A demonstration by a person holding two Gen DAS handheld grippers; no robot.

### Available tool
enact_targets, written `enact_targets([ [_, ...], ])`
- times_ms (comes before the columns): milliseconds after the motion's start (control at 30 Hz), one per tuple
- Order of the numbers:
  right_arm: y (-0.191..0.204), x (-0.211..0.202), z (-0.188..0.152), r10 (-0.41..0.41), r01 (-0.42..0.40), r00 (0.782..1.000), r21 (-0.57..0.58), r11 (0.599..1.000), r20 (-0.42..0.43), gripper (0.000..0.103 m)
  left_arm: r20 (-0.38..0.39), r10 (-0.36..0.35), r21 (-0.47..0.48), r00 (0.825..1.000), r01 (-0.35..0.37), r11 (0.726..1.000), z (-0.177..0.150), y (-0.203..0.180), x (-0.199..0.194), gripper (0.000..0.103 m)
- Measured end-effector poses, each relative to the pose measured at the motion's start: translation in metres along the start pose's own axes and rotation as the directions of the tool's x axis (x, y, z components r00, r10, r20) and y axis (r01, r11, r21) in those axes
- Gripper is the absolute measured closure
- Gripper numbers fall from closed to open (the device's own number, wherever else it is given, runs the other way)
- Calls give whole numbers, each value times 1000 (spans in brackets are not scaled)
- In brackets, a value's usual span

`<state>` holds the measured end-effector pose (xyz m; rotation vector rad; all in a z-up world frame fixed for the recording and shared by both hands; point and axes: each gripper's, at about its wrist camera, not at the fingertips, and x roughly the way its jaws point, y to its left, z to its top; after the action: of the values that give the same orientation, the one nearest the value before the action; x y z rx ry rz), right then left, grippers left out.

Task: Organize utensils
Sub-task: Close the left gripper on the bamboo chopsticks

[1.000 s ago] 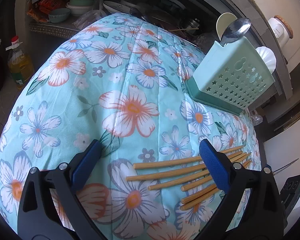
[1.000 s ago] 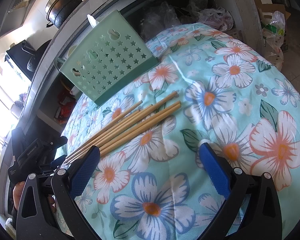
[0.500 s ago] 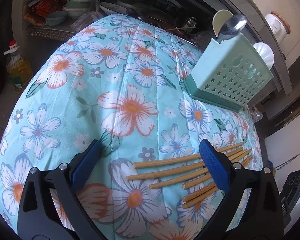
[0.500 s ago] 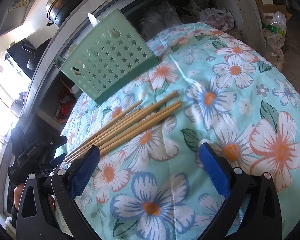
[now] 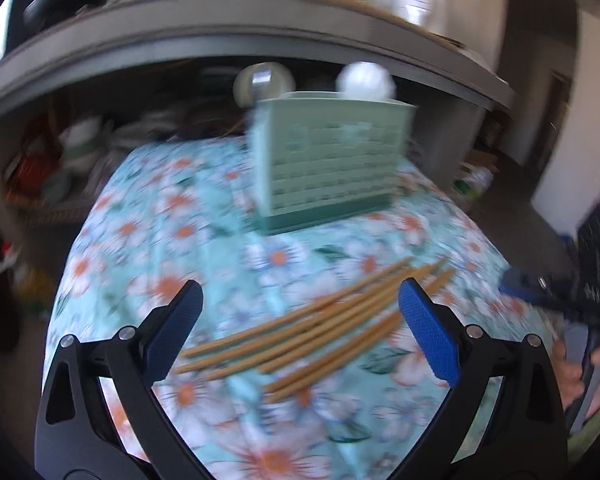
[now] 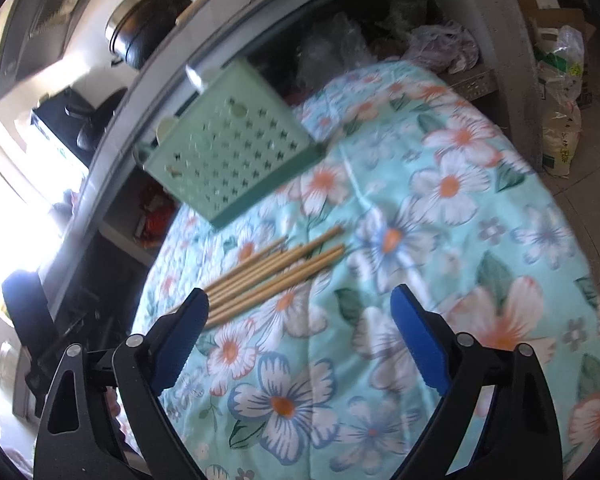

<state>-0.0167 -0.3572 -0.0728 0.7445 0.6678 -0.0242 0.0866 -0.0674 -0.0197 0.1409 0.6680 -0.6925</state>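
Several wooden chopsticks (image 5: 320,320) lie side by side on the floral cloth (image 5: 148,248). Behind them stands a mint green perforated utensil holder (image 5: 332,168) with a spoon and white utensils sticking out of its top. My left gripper (image 5: 300,304) is open, and the chopsticks lie on the cloth between its blue pads, untouched. In the right wrist view the chopsticks (image 6: 276,272) run toward the left pad, with the holder (image 6: 228,152) beyond them. My right gripper (image 6: 300,312) is open, its jaws closing a little, with only cloth between them.
A grey shelf (image 5: 220,48) spans behind the table, with bowls and clutter beneath it. A black pot (image 6: 148,20) sits on the counter. Bags (image 6: 560,92) stand on the floor at the right. A hand (image 5: 596,364) with the other gripper shows at the left view's right edge.
The left wrist view has rolled and swung, now blurred, so the holder stands upright ahead and the chopsticks sit between the pads. The right gripper has drawn back slightly and its jaws have narrowed a little.
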Motion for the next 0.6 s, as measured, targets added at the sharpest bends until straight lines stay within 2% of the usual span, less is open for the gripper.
enact_targets([
  [100, -12, -10, 2, 0, 0, 1000, 35, 999, 9, 21, -5, 9, 165, 1000, -8, 986, -3, -46, 12, 9],
  [167, -16, -11, 2, 6, -6, 1000, 54, 999, 10, 24, -23, 14, 226, 1000, -9, 974, -8, -62, 21, 12],
  [333, -27, -12, 0, 16, -16, 1000, 105, 994, 3, 30, -68, -6, 351, 998, 30, 936, -16, -93, 42, 40],
  [367, -30, -12, -1, 16, -16, 1000, 115, 993, 2, 31, -72, -2, 380, 997, 29, 924, -19, -97, 45, 42],
  [433, -32, -10, -1, 18, -17, 1000, 126, 992, 0, 32, -74, 14, 454, 997, 21, 891, -24, -109, 50, 54],
  [467, -32, -8, -1, 17, -16, 1000, 129, 991, -2, 32, -74, 25, 489, 997, 14, 872, -27, -113, 52, 56],
  [533, -33, -7, -1, 20, -19, 1000, 136, 991, -7, 33, -75, 59, 572, 995, -6, 821, -35, -123, 58, 67],
  [600, -33, -6, -1, 21, -19, 1000, 139, 990, -12, 33, -66, 96, 647, 993, -31, 762, -45, -131, 63, 74],
])
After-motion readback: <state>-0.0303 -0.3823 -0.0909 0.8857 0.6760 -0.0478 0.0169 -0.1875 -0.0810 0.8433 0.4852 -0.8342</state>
